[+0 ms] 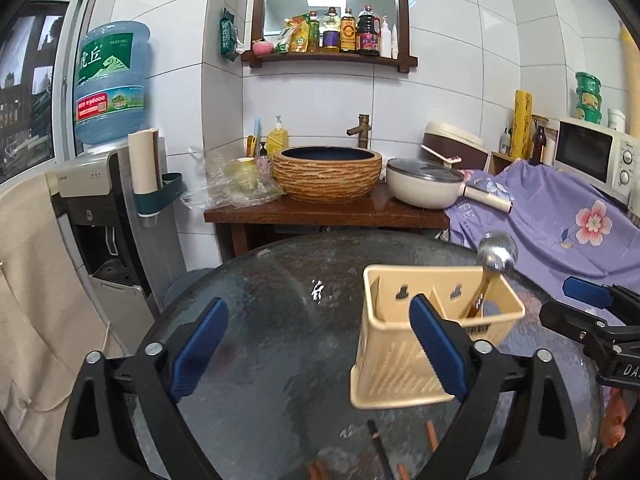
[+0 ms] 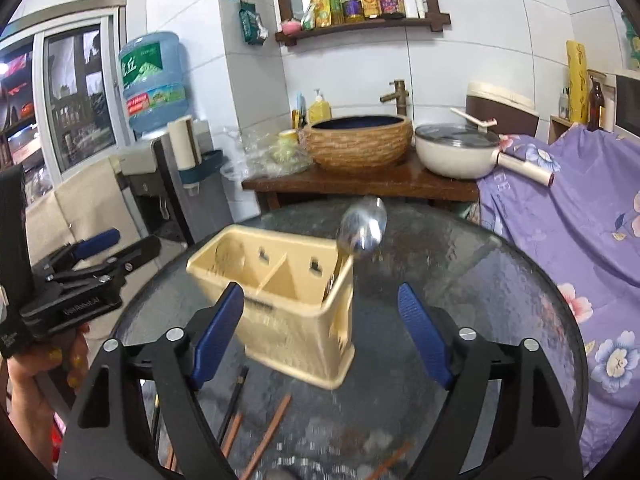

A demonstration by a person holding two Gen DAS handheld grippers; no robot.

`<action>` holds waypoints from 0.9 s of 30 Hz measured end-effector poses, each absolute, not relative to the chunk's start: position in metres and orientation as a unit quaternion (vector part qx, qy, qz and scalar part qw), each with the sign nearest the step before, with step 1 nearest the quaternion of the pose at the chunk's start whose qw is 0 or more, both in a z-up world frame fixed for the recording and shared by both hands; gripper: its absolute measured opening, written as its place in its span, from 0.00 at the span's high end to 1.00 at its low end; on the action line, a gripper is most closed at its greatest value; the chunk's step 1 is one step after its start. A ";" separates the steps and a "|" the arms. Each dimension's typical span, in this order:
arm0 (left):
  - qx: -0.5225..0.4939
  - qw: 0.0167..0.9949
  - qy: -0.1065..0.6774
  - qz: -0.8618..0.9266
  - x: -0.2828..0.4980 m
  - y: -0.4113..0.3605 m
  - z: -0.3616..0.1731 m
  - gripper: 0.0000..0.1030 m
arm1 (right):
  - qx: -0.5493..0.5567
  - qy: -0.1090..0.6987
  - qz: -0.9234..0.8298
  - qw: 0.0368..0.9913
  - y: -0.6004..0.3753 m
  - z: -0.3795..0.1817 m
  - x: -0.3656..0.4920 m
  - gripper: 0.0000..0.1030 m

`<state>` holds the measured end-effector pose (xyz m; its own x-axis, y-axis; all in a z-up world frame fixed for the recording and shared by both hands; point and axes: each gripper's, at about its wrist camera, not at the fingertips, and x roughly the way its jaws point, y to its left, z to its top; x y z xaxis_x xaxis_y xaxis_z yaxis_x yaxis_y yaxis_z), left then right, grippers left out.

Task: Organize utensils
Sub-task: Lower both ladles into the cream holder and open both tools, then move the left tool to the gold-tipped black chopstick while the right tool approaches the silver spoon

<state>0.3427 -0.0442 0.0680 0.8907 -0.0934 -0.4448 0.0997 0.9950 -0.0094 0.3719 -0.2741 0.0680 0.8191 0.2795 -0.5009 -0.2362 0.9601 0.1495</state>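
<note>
With both the left gripper [image 1: 320, 356] and right gripper [image 2: 322, 336] spread and empty, the holder [image 2: 280, 300] on the glass surface [image 2: 460, 264] — spoon [image 2: 362, 228] inside — could be knocked over if chopsticks [image 2: 264, 428] are reached for carelessly.

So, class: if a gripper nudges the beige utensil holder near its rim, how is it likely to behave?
The holder looks like thin, slotted plastic, so probably light and easily slid on the smooth glass table. It stands tall, with one spoon leaning out of a corner, so a high push may well tip it.
</note>
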 end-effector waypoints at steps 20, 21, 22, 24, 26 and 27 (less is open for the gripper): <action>0.045 0.938 0.343 -0.017 0.259 0.003 -0.036 0.15 | -0.028 0.375 0.155 0.913 -0.256 -0.039 0.280 0.22; 0.046 0.936 0.349 -0.019 0.257 0.003 -0.040 0.18 | -0.032 0.377 0.157 0.912 -0.253 -0.042 0.278 0.22; 0.048 0.933 0.356 -0.021 0.255 0.003 -0.044 0.20 | -0.037 0.380 0.159 0.911 -0.251 -0.045 0.275 0.22; 0.049 0.929 0.366 -0.027 0.252 0.001 -0.050 0.25 | -0.043 0.385 0.162 0.908 -0.247 -0.050 0.273 0.22; 0.048 0.925 0.375 -0.032 0.248 -0.001 -0.056 0.28 | -0.050 0.390 0.165 0.905 -0.242 -0.054 0.271 0.23; 0.047 0.923 0.379 -0.035 0.248 -0.002 -0.059 0.31 | -0.058 0.394 0.168 0.902 -0.238 -0.058 0.270 0.23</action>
<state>0.2480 -0.0021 -0.0586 0.7096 -0.0287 -0.7040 0.1004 0.9931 0.0608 0.2699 -0.2380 -0.0575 0.6332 0.2570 -0.7301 -0.3491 0.9367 0.0270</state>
